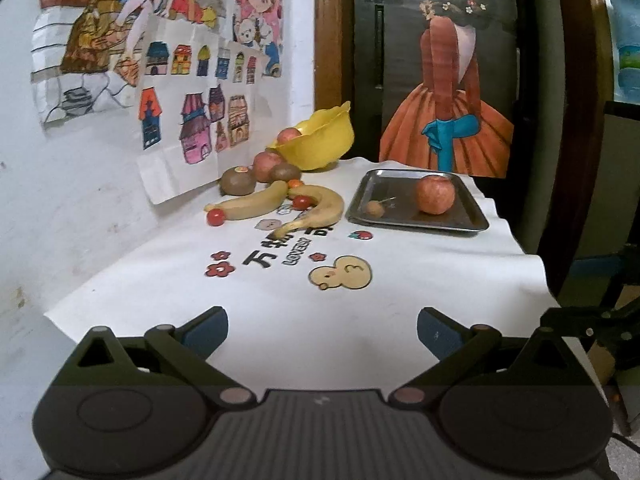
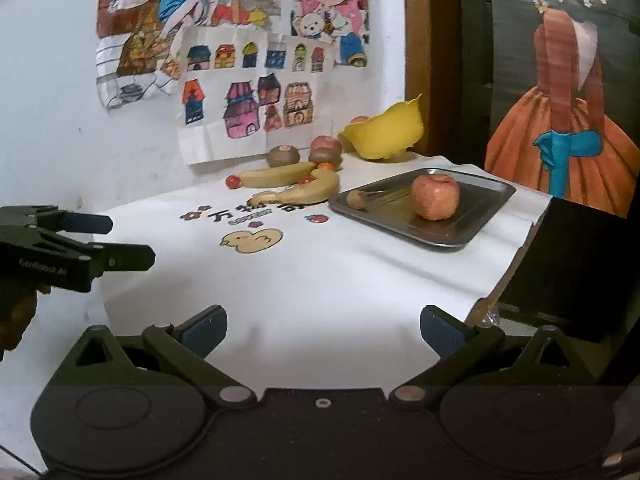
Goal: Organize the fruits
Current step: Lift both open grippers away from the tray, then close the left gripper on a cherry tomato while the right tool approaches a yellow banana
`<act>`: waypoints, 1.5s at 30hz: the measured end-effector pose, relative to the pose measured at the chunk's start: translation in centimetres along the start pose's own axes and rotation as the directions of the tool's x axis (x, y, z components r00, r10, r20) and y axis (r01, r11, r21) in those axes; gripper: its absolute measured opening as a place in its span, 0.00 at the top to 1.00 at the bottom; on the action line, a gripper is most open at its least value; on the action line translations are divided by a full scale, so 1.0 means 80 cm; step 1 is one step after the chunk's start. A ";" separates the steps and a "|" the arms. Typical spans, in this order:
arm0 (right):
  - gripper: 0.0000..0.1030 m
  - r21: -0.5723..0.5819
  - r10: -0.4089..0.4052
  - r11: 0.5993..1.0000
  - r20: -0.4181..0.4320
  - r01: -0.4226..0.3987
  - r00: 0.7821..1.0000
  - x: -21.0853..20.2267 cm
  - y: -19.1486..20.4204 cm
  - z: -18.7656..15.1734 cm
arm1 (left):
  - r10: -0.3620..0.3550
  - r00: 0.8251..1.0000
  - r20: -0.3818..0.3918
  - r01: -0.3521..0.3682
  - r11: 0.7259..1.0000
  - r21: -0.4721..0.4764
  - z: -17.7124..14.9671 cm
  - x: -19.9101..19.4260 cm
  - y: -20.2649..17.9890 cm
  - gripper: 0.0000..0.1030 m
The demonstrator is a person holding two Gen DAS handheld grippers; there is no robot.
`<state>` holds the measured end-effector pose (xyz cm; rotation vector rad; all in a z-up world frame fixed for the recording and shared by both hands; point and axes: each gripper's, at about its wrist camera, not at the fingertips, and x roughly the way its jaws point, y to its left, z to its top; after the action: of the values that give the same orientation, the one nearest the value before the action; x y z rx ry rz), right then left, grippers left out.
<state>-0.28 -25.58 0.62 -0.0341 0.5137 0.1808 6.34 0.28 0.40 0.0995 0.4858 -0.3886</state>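
Steel tray [image 1: 472, 222] is seen on the white cloth [image 1: 280, 312], holding one apple [image 1: 435, 194] and one small brown fruit [image 1: 375, 208]. Beside it, loose on the cloth, two bananas [image 1: 252, 204], two kiwis [image 1: 238, 181], one apple and three cherry tomatoes [image 1: 216, 217] are counted. One more apple is held in the tilted yellow bowl [image 1: 320, 140]. Both the left gripper [image 1: 322, 330] and the right gripper [image 2: 323, 330] are spread wide, holding nothing. Only in the right wrist view is the left gripper shown from the side.
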 end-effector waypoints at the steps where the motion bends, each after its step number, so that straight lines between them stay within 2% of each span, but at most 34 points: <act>1: 0.01 -0.006 0.001 1.000 -0.003 -0.001 1.000 0.001 0.003 0.001 | 0.004 1.000 0.000 -0.004 1.000 -0.004 -0.001 -0.001 0.003 0.00; 9: 0.01 -0.084 0.029 0.996 -0.022 -0.031 0.999 0.018 0.020 0.016 | 0.053 0.998 -0.023 -0.053 0.998 -0.035 0.005 0.008 0.036 0.00; 13: 0.01 -0.107 0.071 0.992 -0.026 -0.074 0.997 0.038 0.019 0.032 | 0.090 0.995 -0.037 -0.093 0.993 -0.067 0.014 0.022 0.063 0.00; 21: 0.01 -0.173 0.135 0.975 -0.019 -0.136 0.991 0.107 0.011 0.093 | 0.165 0.986 -0.032 -0.167 0.983 -0.074 0.046 0.065 0.115 0.00; 32: 0.11 -0.129 0.159 0.978 -0.062 -0.166 0.985 0.255 -0.012 0.174 | 0.153 0.987 -0.038 -0.155 0.986 -0.057 0.086 0.146 0.147 0.00; 39: 0.19 -0.127 0.116 0.983 -0.108 -0.130 0.987 0.337 -0.006 0.198 | 0.119 0.992 -0.048 -0.121 0.991 -0.050 0.106 0.202 0.148 0.01; 45: 0.21 -0.135 0.082 0.986 -0.125 -0.099 0.989 0.374 -0.006 0.201 | 0.121 0.990 -0.073 -0.126 0.989 -0.081 0.110 0.237 0.160 0.09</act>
<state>33.22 -19.93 -0.12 -0.1609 0.6213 0.3053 30.57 4.03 -0.77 0.0592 0.5595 -0.2431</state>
